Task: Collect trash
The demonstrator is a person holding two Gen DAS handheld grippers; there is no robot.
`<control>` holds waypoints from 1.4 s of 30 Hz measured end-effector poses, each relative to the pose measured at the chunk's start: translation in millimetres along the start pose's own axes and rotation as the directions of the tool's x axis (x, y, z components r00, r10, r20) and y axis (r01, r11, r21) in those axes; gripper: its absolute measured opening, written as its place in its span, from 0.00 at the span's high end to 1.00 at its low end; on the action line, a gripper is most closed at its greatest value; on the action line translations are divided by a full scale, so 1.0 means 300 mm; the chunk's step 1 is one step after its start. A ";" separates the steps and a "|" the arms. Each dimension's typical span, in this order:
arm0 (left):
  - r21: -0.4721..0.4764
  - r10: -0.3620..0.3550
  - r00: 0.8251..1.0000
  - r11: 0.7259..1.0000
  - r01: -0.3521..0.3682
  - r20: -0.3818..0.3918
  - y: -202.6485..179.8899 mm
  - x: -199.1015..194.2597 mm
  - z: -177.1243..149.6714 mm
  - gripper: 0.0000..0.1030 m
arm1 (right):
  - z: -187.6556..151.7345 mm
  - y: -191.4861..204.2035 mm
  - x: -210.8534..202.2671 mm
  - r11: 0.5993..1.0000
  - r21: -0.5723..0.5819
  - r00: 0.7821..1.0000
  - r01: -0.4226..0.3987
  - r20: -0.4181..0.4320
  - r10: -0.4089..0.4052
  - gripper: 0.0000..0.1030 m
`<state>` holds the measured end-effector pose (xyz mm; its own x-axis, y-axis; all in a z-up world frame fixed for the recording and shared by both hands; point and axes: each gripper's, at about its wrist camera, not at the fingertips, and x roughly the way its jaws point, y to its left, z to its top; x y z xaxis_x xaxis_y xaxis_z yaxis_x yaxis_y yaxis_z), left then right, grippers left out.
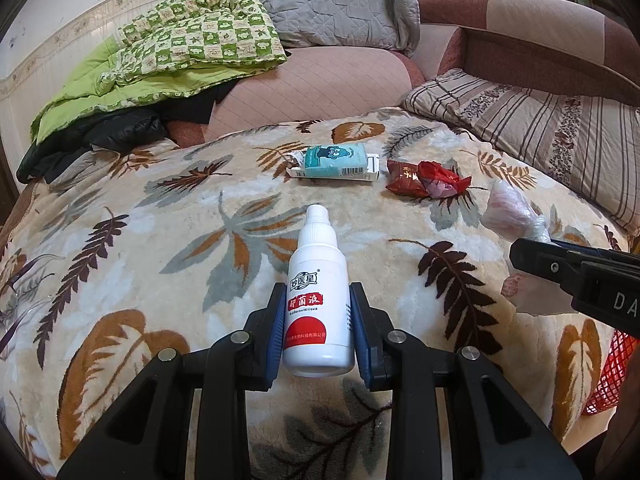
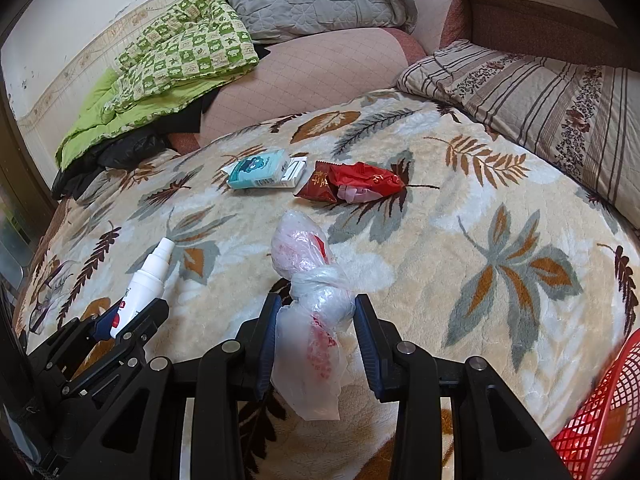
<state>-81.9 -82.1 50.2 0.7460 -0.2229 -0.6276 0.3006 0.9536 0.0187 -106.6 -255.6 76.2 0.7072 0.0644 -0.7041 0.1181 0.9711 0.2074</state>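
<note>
My left gripper (image 1: pixel 318 300) is shut on a white spray bottle (image 1: pixel 318 292) with red print, its nozzle pointing away over the leaf-patterned blanket (image 1: pixel 160 240). In the right wrist view that bottle (image 2: pixel 146 280) shows at lower left. My right gripper (image 2: pixel 316 308) is shut on a knotted clear plastic bag (image 2: pixel 312 312), which also shows at the right of the left wrist view as a plastic bag (image 1: pixel 508 208). Farther off on the blanket lie a teal and white carton (image 2: pixel 260 174) and red crumpled wrappers (image 2: pixel 352 186).
A red mesh basket (image 2: pixel 600 412) sits at the lower right corner. Behind the blanket are a green checked quilt (image 1: pixel 192 48), a grey pillow (image 1: pixel 328 4), a striped pillow (image 2: pixel 540 100) and a black jacket (image 1: pixel 96 140).
</note>
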 end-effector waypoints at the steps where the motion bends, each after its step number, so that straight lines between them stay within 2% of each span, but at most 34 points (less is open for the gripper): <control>1: -0.001 -0.001 1.000 1.000 0.001 0.000 0.002 0.000 0.000 0.72 | 0.000 0.000 0.000 1.000 0.000 1.000 0.001 0.000 -0.001 0.61; 42: -0.009 -0.015 1.000 1.000 0.015 -0.010 -0.008 0.005 -0.008 0.72 | 0.004 -0.015 0.000 1.000 -0.006 1.000 0.018 -0.003 -0.018 0.61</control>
<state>-82.8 -84.2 47.3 0.7355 -0.2353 -0.6354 0.3065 0.9519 0.0024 -106.3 -260.1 76.0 0.7026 0.0478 -0.7100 0.1263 0.9735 0.1905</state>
